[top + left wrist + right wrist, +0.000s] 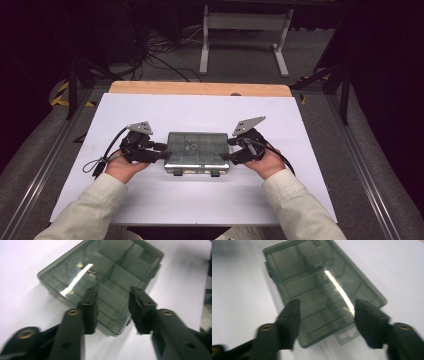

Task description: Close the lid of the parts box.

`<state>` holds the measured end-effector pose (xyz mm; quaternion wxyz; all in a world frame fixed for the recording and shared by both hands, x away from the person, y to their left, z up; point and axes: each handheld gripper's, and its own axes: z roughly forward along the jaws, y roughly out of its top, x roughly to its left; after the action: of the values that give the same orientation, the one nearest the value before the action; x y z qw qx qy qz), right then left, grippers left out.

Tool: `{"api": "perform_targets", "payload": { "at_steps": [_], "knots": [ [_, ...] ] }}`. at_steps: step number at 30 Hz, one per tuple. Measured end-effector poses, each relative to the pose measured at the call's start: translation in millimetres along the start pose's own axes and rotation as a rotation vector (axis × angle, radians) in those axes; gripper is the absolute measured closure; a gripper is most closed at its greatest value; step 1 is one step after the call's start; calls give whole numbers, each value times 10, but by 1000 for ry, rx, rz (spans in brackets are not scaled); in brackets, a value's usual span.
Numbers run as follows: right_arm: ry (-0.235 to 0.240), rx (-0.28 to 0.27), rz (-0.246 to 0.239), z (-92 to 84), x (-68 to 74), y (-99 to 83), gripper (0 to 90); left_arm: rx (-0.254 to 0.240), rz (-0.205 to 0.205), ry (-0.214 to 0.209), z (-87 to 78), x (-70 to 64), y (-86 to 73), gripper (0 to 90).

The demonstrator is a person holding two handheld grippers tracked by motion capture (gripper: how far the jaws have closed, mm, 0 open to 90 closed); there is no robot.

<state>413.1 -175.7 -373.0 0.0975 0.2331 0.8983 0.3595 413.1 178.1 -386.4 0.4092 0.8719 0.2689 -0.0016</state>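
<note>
Box: a smoky, see-through plastic box (197, 151) with dividers lies flat near the middle of the white board (200, 110), lid down; two dark latches on its near edge face us; a small metal part shows through the lid in one compartment, too small for us to name
Left gripper: our left gripper (159, 151) sits at the box's left end; in the left gripper view (112, 310) its jaws stand apart over the near corner of the box, pads clear of the plastic, gripping nothing
Right gripper: our right gripper (229, 149) sits at the right end; in the right gripper view (325, 315) its jaws are spread wide over the end of the box, one on each side, not pressing on it; a clear hang tab juts out below them
Hands: we hold one gripper in each hand, pale sleeves coming in from the near edge; a cable loops off the left gripper across the board
Progress: we judge the box is set down and let go, lid shut as far as we can tell; whether the latches are snapped home we cannot tell; what seems left is to draw both grippers back, or to work the latches if the box is to be opened
Surface: a white board on a table with a wooden edge (200, 89) showing at the far side
Room: grey floor, dark surroundings, a tangle of cables (160, 50) and a white frame (245, 35) beyond the table; yellow-and-black tape at the left
</note>
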Motion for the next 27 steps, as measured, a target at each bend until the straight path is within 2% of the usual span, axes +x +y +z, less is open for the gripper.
{"api": "perform_targets", "payload": {
  "at_steps": [2,8,10,17,23,27],
  "knots": [
    [7,-15,-7,-28,9,0,301,-13,-13,-3,-36,-17,-8,471],
    [5,-51,-13,-110,22,4,251,-48,-10,44,-132,-35,-53,305],
    [6,-63,-13,-147,25,-4,220,-54,-11,60,-179,-42,-78,275],
    [-11,-106,-7,-260,27,-47,115,-77,-17,72,-291,-45,-152,181],
    [-38,-148,-5,-350,38,-119,38,-110,-20,117,-389,-44,-233,99],
    [-49,-168,0,-383,40,-168,16,-144,-23,128,-444,-32,-297,91]
  ]
}}
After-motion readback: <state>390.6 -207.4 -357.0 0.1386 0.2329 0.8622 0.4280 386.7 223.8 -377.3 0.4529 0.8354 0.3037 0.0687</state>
